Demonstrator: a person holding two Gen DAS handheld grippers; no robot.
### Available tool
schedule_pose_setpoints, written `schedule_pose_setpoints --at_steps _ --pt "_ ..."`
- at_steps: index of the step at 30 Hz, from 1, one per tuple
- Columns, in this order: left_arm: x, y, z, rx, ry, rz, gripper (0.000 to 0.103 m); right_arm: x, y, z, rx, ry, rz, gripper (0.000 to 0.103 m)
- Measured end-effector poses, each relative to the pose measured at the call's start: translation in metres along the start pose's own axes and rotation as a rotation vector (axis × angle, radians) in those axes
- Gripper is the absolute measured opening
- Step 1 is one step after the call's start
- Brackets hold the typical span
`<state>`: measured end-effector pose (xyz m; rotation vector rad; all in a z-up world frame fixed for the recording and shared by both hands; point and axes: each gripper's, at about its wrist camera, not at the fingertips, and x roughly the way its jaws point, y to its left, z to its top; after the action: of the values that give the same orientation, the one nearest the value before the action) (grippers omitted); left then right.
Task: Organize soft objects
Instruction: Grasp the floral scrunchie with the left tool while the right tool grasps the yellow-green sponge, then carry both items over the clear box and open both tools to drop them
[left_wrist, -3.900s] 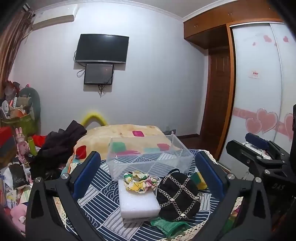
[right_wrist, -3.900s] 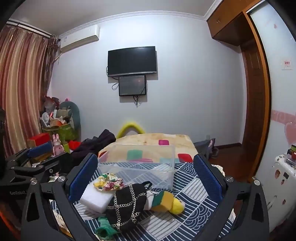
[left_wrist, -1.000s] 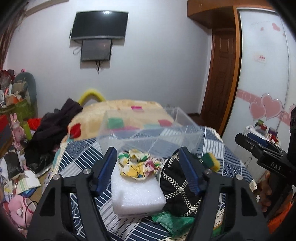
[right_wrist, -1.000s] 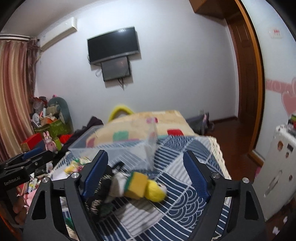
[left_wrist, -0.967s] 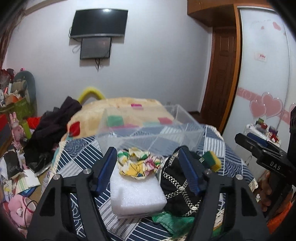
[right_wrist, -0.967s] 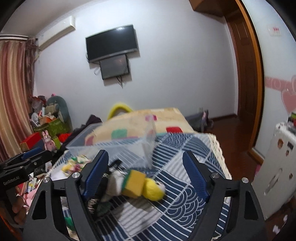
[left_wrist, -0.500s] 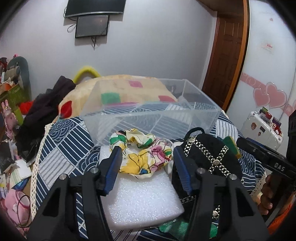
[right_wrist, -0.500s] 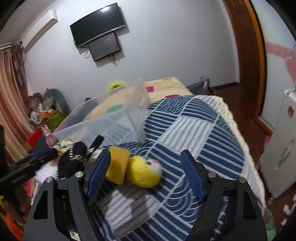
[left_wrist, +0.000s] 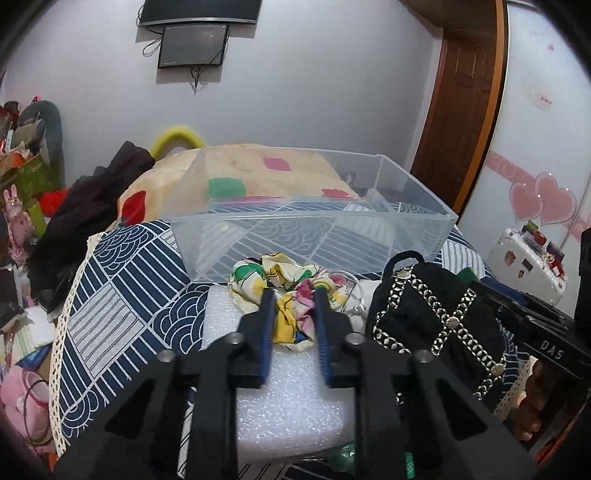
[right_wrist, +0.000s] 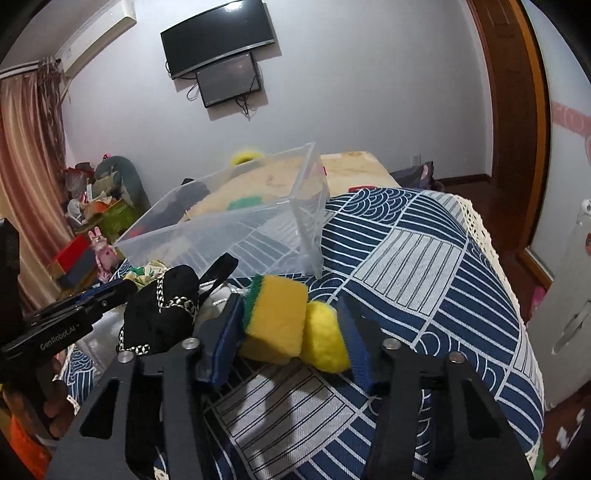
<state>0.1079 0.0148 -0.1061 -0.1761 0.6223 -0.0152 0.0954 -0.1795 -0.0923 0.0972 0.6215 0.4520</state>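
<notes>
Left gripper (left_wrist: 293, 306) angled down, jaws just closing, blue pads (left_wrist: 266, 325) nearly together and pinching floral scrunchie (left_wrist: 284, 286). Right gripper (right_wrist: 291, 325) angled down, jaws just closing, half-narrowed, pads touching sponge (right_wrist: 273, 317) on one side and yellow plush (right_wrist: 325, 341) on the other. Fingers (left_wrist: 532, 410) of right hand visible under right gripper body in left view.

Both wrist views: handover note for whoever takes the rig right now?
Left hand-held gripper: jaws just closed onto the floral scrunchie, which lies on the white foam block.
Right hand-held gripper: jaws just closing around the yellow sponge and yellow plush; firm grip not confirmed.
Black chain bag sits between them.
Clear bin holds none of these.
Left: lift both, bin everything.
</notes>
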Motion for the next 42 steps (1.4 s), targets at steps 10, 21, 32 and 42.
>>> schedule_pose_setpoints --at_steps 10,21,32,42 --pt "-0.022 0.006 0.001 -0.016 -0.044 -0.008 0.009 -0.003 0.009 0.007 -0.044 -0.009 -0.002 0.026" --pt "-0.061 -0.001 0.014 0.01 -0.139 0.021 0.008 -0.039 0.014 0.034 -0.052 -0.152 -0.033 0.025" --pt "-0.085 -0.002 0.041 0.028 -0.221 0.027 0.008 -0.041 0.027 0.056 -0.079 -0.218 -0.022 0.025" --pt "-0.065 0.004 0.067 0.021 -0.227 0.027 0.008 -0.022 0.03 0.068 -0.081 -0.222 -0.001 0.025"
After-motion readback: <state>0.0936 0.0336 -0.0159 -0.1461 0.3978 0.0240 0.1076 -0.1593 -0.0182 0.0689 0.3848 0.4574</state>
